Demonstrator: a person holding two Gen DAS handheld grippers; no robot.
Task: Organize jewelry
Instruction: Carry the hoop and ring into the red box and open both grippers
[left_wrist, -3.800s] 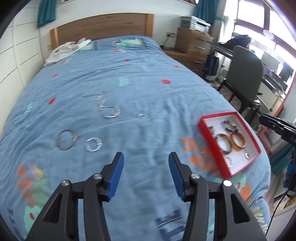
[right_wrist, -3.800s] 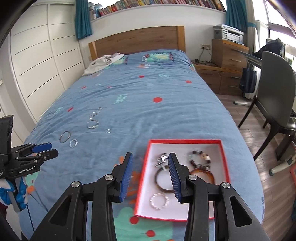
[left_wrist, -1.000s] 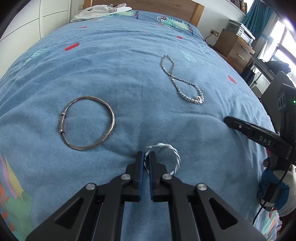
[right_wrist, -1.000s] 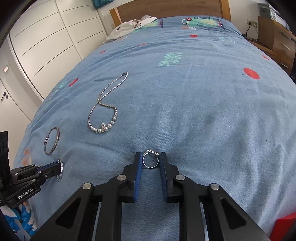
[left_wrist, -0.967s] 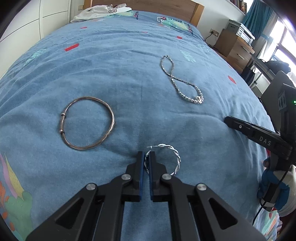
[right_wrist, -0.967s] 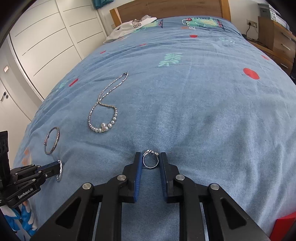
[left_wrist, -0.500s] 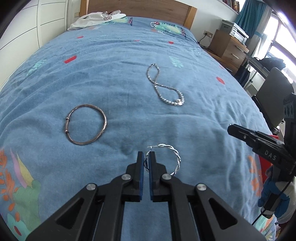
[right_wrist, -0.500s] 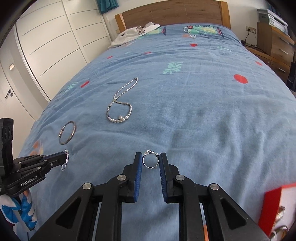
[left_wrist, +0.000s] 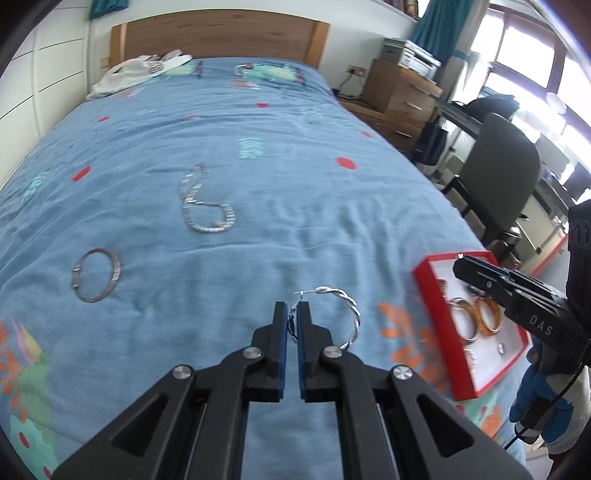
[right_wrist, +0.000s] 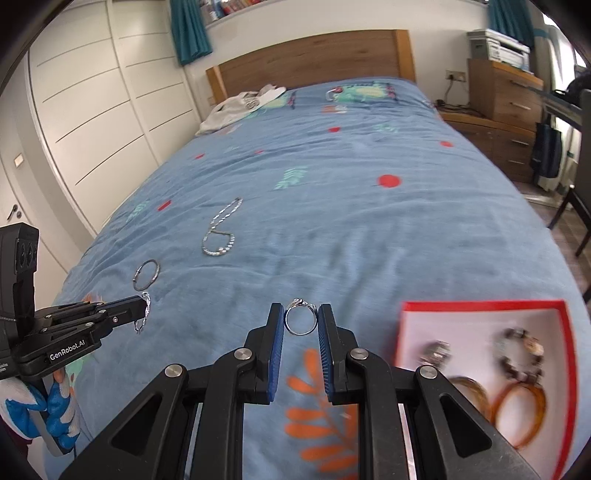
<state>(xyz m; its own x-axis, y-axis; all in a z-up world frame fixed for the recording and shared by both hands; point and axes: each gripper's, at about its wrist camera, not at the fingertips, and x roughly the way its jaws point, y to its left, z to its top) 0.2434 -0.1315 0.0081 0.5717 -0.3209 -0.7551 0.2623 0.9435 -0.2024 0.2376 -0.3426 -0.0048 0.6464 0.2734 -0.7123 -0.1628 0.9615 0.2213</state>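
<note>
The left gripper (left_wrist: 293, 317) has its jaws clenched on one edge of a twisted silver hoop earring (left_wrist: 334, 317), which projects to the right of the blue pads, clear of the bed (left_wrist: 295, 192). The right gripper (right_wrist: 301, 325) has its jaws clamped on a small silver ring (right_wrist: 301, 320); the ring stands upright between the two pads, its ornamented top uppermost. Both items are held above the blue patterned bedcover. A red-rimmed jewelry box (right_wrist: 480, 306) with a white interior lies on the bedcover near the foot of the bed, to the right of the right gripper in the right wrist view. It contains two amber bangles (right_wrist: 517, 410), a dark beaded bracelet (right_wrist: 521, 354) and a blurred silver piece (right_wrist: 436, 352). Two items remain on the bedcover, well apart from the box: a silver chain necklace (left_wrist: 205, 206) lying in a loose loop, and a plain metal bangle (left_wrist: 96, 275) nearer the left edge of the bed. A white garment (right_wrist: 240, 105) lies beside the wooden headboard (right_wrist: 314, 61). In the left wrist view, the right gripper extends over the near corner of the box.
</note>
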